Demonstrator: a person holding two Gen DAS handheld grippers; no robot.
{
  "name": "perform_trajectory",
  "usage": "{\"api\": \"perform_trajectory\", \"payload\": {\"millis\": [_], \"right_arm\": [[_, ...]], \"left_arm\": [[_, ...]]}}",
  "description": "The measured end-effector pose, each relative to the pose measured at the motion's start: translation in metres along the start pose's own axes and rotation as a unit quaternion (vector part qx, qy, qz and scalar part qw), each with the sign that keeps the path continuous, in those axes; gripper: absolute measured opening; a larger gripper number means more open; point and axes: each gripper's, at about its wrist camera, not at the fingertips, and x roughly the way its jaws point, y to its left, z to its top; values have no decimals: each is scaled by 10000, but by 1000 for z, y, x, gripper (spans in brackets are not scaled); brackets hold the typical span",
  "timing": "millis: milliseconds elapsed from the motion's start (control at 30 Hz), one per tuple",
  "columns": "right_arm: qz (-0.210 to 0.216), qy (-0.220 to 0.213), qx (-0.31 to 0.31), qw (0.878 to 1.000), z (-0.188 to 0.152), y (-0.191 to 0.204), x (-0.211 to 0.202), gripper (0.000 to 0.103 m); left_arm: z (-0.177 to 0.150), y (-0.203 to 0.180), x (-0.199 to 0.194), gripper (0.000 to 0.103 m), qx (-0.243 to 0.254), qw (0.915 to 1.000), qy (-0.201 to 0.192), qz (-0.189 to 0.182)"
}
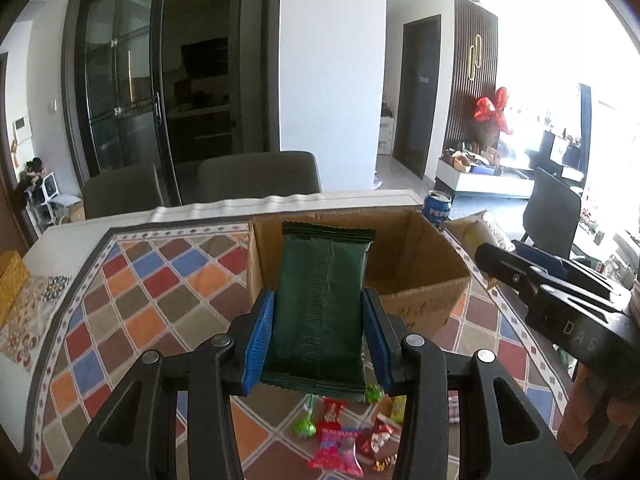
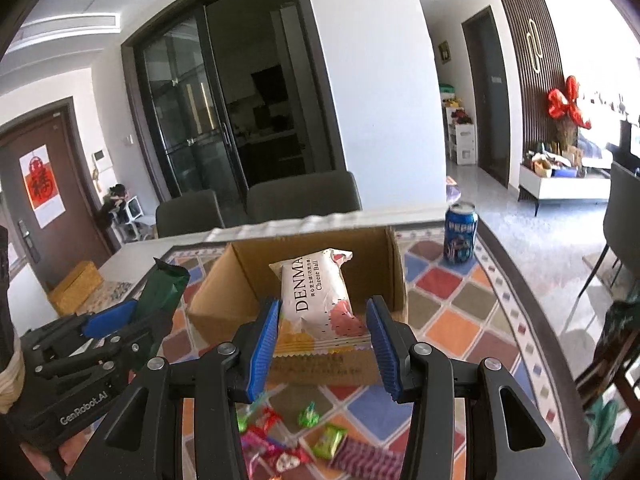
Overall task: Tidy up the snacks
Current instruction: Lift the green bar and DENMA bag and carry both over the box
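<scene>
Left gripper (image 1: 318, 332): your blue fingers (image 1: 260, 340) pinch a dark green snack packet (image 1: 320, 304), held up in front of the cardboard box (image 1: 424, 280).
Right gripper (image 2: 323, 344): fingers clamp a white DENMA packet (image 2: 322, 296) (marked "Cheese Ball"), also raised before the box.
Box: open, on the patterned worktop (image 1: 132, 304).
Loose sweets (image 2: 304, 436): scattered on the worktop below both grippers.
Blue can (image 2: 460, 236): upright beside the box.

"DENMA Cheese Ball" on white packet (image 2: 320, 296)

Likely a home dining room, patterned tablecloth (image 1: 132, 280), dining chairs (image 2: 304, 196), glass sliding doors (image 2: 192, 120)
</scene>
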Motion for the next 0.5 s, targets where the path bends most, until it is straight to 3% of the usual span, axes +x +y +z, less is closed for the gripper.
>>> {"api": "perform_trajectory", "payload": {"millis": [233,500], "right_arm": [[6,0,-92,10000,24,0,19,46],[49,318,-104,9994,33,-4,50,46]], "left_arm": [[24,1,22,43,98,9999,58,-1],[39,5,54,43,113,9992,361,-96]]}}
